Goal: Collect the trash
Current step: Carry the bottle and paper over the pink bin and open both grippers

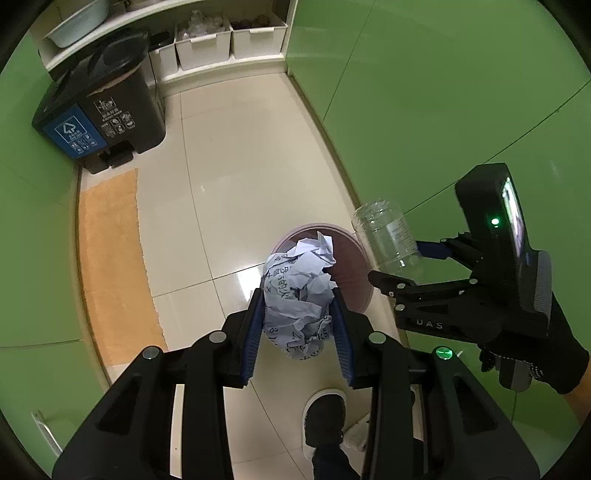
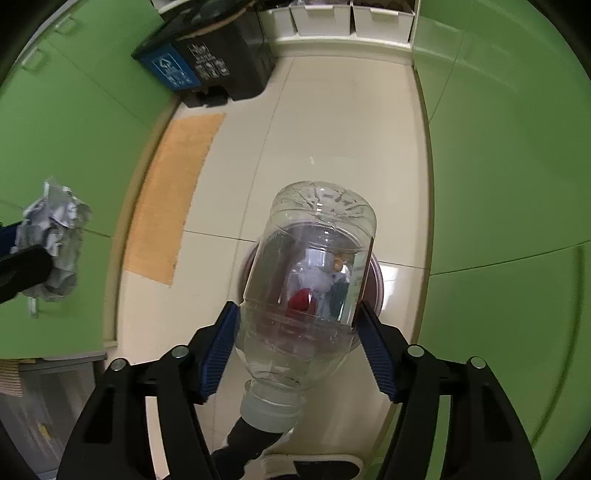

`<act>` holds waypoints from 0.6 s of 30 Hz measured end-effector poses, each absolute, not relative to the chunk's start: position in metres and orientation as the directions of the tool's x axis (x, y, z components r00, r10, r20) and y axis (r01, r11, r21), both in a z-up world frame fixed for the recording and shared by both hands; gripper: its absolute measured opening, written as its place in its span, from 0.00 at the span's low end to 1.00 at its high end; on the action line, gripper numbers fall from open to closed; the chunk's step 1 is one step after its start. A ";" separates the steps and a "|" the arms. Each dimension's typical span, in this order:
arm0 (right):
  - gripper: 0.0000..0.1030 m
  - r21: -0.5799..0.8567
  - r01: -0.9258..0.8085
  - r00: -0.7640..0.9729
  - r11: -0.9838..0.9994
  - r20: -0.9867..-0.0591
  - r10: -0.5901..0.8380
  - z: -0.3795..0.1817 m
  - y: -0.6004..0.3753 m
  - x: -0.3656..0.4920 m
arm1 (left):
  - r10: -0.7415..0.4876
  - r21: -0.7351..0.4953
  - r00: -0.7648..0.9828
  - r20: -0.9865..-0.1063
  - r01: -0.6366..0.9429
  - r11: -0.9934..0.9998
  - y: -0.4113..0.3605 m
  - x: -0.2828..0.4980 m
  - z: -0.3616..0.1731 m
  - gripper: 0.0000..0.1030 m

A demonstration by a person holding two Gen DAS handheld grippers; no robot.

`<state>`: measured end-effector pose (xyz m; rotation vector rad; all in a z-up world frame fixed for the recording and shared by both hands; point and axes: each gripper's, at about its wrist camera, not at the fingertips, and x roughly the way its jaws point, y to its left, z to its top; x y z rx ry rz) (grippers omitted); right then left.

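- The left gripper [image 1: 299, 328] has its blue-padded jaws pinching a crumpled ball of white printed paper [image 1: 301, 291], which fills the gap between them.
- The right gripper [image 2: 301, 345] has its jaws pressed against the sides of a clear, empty plastic bottle [image 2: 308, 273], held with its base pointing away and its whitish cap [image 2: 271, 411] back near the jaw roots.
- Far ahead of the left jaws and to their left, a black two-compartment pedal bin with a blue recycling label [image 1: 101, 118] stands by the green cabinets; its lid is raised over one side, but the contents cannot be made out.
- Between that bin and the left jaws an orange rectangular floor mat [image 1: 110, 258] lies on the cream tiled floor [image 1: 240, 166].
- Ahead on a low shelf stand white plastic storage boxes [image 1: 203, 48] with unclear contents, and a pale basin [image 1: 79, 22] sits on the shelf above.
- Directly below the paper ball is a round mauve waste basket [image 1: 351, 273]; the paper hides most of its inside in the left wrist view.
- The right wrist view looks through the bottle into the basket [image 2: 376, 280], showing white scraps and something red [image 2: 301, 299] inside.
- Only the left wrist view shows the right gripper [image 1: 406, 266] from the side, with its gloved hand [image 1: 532, 350] and the bottle [image 1: 388, 236] just right of the basket.
- Only the right wrist view shows the paper ball [image 2: 55, 240] from the side, far left of the right jaws.
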<state>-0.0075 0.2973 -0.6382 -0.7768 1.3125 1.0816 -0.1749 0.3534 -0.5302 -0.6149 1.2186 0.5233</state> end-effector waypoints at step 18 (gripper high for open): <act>0.94 0.067 -0.872 0.002 0.485 -0.990 0.141 -0.594 0.229 0.012 | -0.040 -0.198 0.261 -0.964 -0.615 0.763 0.336 -0.116 -0.570 0.34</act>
